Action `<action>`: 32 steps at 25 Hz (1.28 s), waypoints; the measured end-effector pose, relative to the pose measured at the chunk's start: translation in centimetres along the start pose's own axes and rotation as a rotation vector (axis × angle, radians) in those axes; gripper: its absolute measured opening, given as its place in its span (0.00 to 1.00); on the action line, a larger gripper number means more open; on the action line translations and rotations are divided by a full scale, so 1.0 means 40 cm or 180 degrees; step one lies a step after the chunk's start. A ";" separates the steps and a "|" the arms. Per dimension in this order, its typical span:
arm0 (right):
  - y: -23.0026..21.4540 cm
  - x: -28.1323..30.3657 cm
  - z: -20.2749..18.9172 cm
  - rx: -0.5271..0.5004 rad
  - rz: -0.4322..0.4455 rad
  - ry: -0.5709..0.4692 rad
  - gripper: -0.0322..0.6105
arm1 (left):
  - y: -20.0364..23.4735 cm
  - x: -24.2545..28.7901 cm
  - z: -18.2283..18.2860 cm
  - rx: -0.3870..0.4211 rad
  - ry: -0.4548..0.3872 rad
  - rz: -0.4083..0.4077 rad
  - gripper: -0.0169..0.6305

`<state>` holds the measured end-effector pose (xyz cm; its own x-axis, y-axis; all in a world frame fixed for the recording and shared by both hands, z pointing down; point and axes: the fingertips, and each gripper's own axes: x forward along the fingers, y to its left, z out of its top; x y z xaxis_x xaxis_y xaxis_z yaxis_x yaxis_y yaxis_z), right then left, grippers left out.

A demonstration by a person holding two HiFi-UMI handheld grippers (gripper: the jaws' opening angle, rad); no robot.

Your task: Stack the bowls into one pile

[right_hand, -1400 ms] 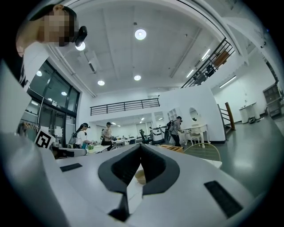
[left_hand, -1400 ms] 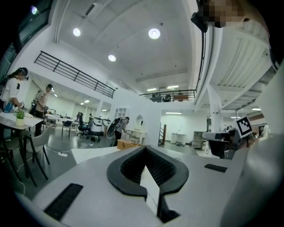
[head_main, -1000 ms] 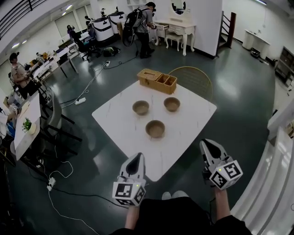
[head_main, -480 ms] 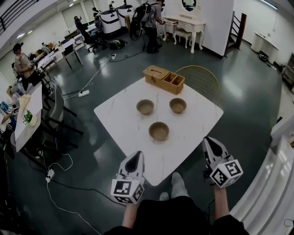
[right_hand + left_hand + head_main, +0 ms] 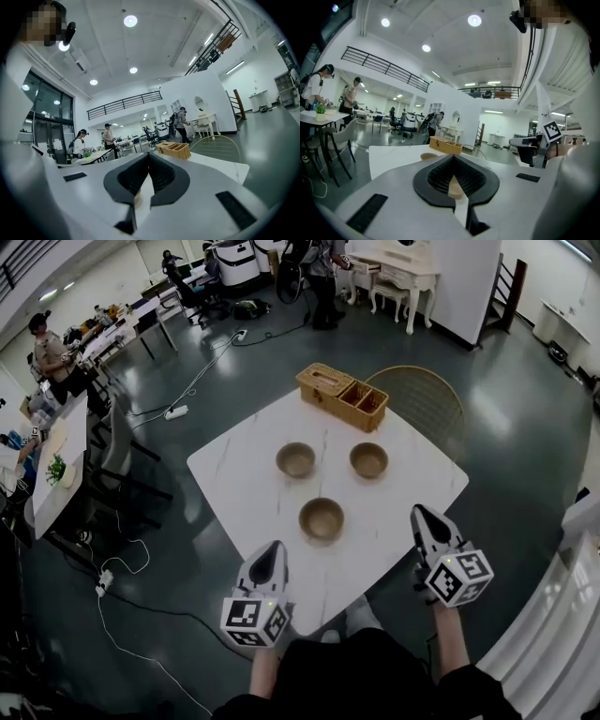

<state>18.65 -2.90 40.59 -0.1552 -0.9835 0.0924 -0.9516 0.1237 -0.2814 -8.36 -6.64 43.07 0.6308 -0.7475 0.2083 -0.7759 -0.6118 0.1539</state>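
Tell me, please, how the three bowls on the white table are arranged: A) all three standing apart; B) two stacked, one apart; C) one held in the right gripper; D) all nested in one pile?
A: the near bowl, the far left bowl and the far right bowl each sit alone on the white table, none touching another.

White table (image 5: 242,486): three separate bowls (image 5: 321,518), wicker box (image 5: 342,397)

A wicker basket (image 5: 342,397) sits at the white table's (image 5: 244,486) far edge, a chair (image 5: 427,409) just behind.
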 end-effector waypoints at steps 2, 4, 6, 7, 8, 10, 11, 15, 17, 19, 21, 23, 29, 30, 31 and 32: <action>-0.024 0.034 -0.001 0.0009 0.0038 0.0058 0.07 | 0.005 0.027 0.002 -0.0008 0.0011 0.0065 0.05; -0.044 0.072 -0.003 -0.0009 0.0099 0.0118 0.07 | 0.012 0.054 0.002 -0.0022 0.0019 0.0134 0.05; -0.060 0.109 -0.007 -0.0047 0.0160 0.0198 0.07 | 0.015 0.081 0.001 -0.0048 0.0033 0.0196 0.05; -0.067 0.128 -0.010 -0.0064 0.0190 0.0235 0.07 | 0.017 0.092 0.000 -0.0055 0.0045 0.0222 0.05; -0.073 0.147 -0.013 -0.0077 0.0219 0.0267 0.07 | 0.020 0.104 -0.001 -0.0056 0.0062 0.0244 0.05; -0.086 0.188 -0.022 -0.0099 0.0274 0.0327 0.07 | 0.032 0.130 -0.007 -0.0049 0.0107 0.0287 0.05; -0.092 0.208 -0.027 -0.0112 0.0301 0.0365 0.07 | 0.037 0.142 -0.011 -0.0046 0.0133 0.0309 0.05; -0.120 0.267 -0.050 -0.0174 0.0400 0.0540 0.07 | 0.052 0.183 -0.023 -0.0051 0.0221 0.0417 0.05; -0.141 0.292 -0.057 -0.0192 0.0427 0.0613 0.07 | 0.058 0.204 -0.027 -0.0062 0.0243 0.0473 0.05; -0.159 0.314 -0.062 -0.0188 0.0461 0.0673 0.07 | 0.065 0.221 -0.033 -0.0077 0.0277 0.0519 0.05; -0.173 0.335 -0.070 -0.0183 0.0488 0.0731 0.07 | 0.074 0.233 -0.050 -0.0123 0.0337 0.0555 0.05; -0.188 0.360 -0.081 -0.0192 0.0474 0.0775 0.07 | 0.085 0.243 -0.070 -0.0184 0.0388 0.0608 0.05; -0.231 0.427 -0.119 -0.0151 0.0414 0.0947 0.07 | 0.105 0.275 -0.101 -0.0245 0.0491 0.0648 0.05; -0.236 0.438 -0.124 -0.0145 0.0402 0.0990 0.07 | 0.109 0.281 -0.104 -0.0257 0.0503 0.0651 0.05; -0.242 0.450 -0.129 -0.0134 0.0372 0.1023 0.07 | 0.114 0.286 -0.108 -0.0268 0.0515 0.0654 0.05; -0.248 0.463 -0.133 -0.0120 0.0331 0.1046 0.07 | 0.120 0.290 -0.111 -0.0276 0.0529 0.0656 0.05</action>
<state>23.80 -21.62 50.19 -0.3230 -0.8713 0.3695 -0.9344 0.2317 -0.2706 -4.83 -17.11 50.53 0.4543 -0.7969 0.3983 -0.8904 -0.4214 0.1724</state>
